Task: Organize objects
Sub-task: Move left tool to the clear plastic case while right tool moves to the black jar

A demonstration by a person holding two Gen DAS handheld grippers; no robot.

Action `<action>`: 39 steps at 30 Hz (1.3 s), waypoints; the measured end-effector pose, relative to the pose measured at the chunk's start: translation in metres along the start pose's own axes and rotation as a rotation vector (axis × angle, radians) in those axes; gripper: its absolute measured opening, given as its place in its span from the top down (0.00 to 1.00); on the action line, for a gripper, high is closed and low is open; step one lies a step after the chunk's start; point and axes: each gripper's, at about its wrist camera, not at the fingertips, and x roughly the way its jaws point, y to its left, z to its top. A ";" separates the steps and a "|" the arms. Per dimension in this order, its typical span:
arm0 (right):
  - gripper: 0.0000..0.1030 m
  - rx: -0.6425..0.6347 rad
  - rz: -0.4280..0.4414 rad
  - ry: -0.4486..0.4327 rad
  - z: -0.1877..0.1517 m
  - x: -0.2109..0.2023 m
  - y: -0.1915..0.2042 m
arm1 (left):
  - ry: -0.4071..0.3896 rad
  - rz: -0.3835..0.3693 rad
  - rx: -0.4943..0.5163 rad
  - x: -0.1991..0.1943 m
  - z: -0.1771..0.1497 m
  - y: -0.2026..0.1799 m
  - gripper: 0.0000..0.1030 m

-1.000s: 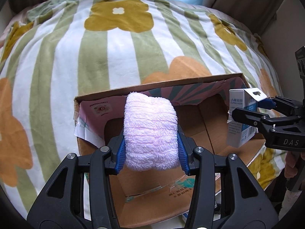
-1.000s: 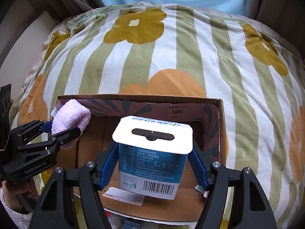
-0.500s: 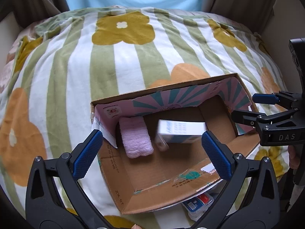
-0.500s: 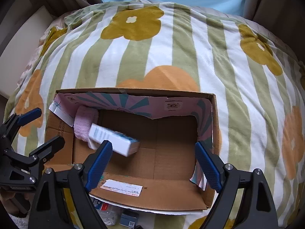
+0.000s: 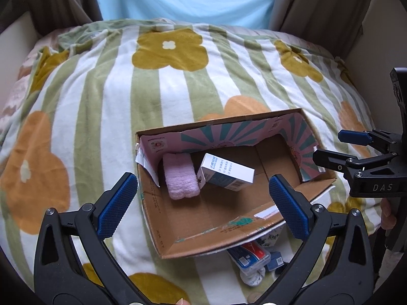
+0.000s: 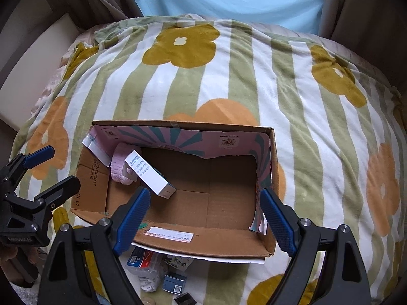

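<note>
An open cardboard box lies on a flowered blanket. Inside it, at its left end, a pink fluffy towel roll lies on the floor, and a white and blue carton leans tilted against it. My left gripper is open and empty above the box's near edge; it shows at the left of the right wrist view. My right gripper is open and empty over the box's near side; it shows at the right of the left wrist view.
Several small items lie on the blanket just in front of the box: a clear packet with a red and blue label, a small dark blue box and a white patterned cloth. The striped blanket surrounds the box.
Both grippers opened and let go: the pink towel and the carton dropped into the box's left end. Both grippers have since drawn back and up from the box.
</note>
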 end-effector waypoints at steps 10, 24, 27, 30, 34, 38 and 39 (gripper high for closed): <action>0.17 -0.093 0.060 -0.160 -0.051 -0.083 0.015 | -0.154 0.006 0.003 -0.096 -0.034 -0.020 0.00; 0.17 -0.249 0.091 -0.191 -0.176 -0.065 0.027 | -0.082 -0.026 -0.089 -0.074 -0.134 -0.054 0.00; 0.17 -0.294 0.087 -0.169 -0.196 -0.045 0.028 | -0.029 -0.013 -0.111 -0.046 -0.148 -0.062 0.00; 0.17 -0.322 0.112 -0.149 -0.213 -0.025 0.026 | 0.005 -0.017 -0.146 -0.019 -0.161 -0.066 0.00; 0.17 -0.332 0.150 -0.128 -0.230 0.000 0.021 | 0.026 0.002 -0.183 0.008 -0.169 -0.069 0.00; 0.17 -0.352 0.155 -0.099 -0.240 0.026 0.021 | 0.047 0.016 -0.229 0.032 -0.170 -0.069 0.00; 0.17 -0.357 0.154 -0.092 -0.243 0.032 0.021 | 0.050 0.023 -0.239 0.037 -0.170 -0.069 0.00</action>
